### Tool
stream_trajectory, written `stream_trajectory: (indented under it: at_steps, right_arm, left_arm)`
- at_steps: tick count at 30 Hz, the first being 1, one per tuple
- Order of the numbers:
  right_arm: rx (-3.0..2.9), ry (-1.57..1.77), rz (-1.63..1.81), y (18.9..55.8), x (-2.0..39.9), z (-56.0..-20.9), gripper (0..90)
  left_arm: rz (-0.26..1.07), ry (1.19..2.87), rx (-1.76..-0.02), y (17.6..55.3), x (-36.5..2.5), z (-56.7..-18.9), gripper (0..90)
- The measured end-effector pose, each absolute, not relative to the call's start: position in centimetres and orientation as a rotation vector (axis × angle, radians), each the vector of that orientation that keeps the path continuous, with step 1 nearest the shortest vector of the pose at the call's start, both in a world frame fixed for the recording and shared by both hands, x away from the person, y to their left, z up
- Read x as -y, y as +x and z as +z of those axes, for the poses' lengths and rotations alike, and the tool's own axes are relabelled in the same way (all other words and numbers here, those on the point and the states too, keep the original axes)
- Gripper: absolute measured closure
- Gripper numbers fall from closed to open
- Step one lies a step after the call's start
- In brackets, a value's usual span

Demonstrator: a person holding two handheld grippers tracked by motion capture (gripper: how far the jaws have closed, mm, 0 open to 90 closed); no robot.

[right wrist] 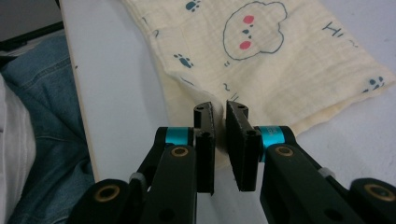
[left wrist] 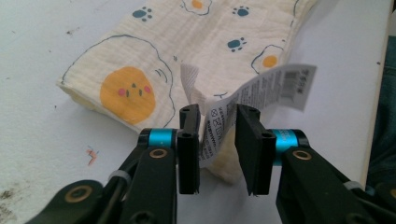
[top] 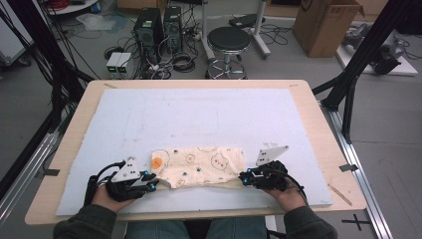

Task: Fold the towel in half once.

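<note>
Two grippers are working at the near edge of the table (top: pixel 303 94), one at each end of a folded cloth (top: pixel 201 167). We are seeing this cloth lying on the pale blue mat (top: pixel 199 114), near the person, a little left of the middle. It is cream coloured, with printed fried eggs, small dark paws and a bear face.

We are holding the left gripper (top: pixel 155 184) at the left near corner of the cloth. In the left gripper view, its two black jaws are standing apart, with a clear gap between them. A white care label (left wrist: pixel 261 95) is rising from the cloth corner and passing through this gap. The label is lying against the left jaw, but the right jaw is not touching it, so this gripper (left wrist: pixel 217 116) is open and is not squeezing anything.

We are holding the right gripper (top: pixel 243 178) at the right near corner of the cloth. In the right gripper view, its jaws are standing with a narrow gap between them, and the edge of the cloth (right wrist: pixel 261 60) is lying between the tips. The pads are not pressing on the fabric, as far as we can see, so we are calling this gripper (right wrist: pixel 219 112) slightly open.

Both hands are resting low on the mat, and the blue jeans (right wrist: pixel 46 121) of the person are showing beside the table edge.
</note>
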State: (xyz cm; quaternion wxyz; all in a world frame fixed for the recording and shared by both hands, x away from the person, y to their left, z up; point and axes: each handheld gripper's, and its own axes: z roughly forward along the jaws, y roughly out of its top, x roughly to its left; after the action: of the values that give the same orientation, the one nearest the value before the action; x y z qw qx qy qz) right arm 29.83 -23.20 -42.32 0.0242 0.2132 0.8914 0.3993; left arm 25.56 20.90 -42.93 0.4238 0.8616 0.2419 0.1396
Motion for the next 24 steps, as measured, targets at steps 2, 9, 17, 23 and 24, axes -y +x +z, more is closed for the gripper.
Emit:
stream_trajectory:
  at_steps: [2, 9, 17, 23, 24]
  right_arm:
    - [-2.760, 0.656, 1.243, 29.8, 23.2, -42.3, 76.9]
    - [-2.763, 0.637, 1.291, 29.5, 23.5, -41.4, 65.3]
    - [-2.740, 0.620, 1.319, 30.2, 22.9, -40.8, 65.8]
    - [-2.755, 0.641, 1.305, 30.9, 21.8, -41.5, 75.9]
    - [-2.765, 0.637, 1.300, 31.0, 21.5, -41.7, 76.9]
  left_arm:
    - [0.343, 2.146, -0.607, 25.5, -21.2, -42.7, 67.0]
    - [0.336, 2.106, -0.615, 25.3, -22.1, -41.8, 60.8]
    - [0.334, 2.054, -0.629, 25.6, -22.5, -40.8, 60.4]
    - [0.286, 2.068, -0.631, 26.7, -20.8, -41.7, 77.1]
    - [0.278, 2.075, -0.629, 26.8, -20.5, -41.9, 78.4]
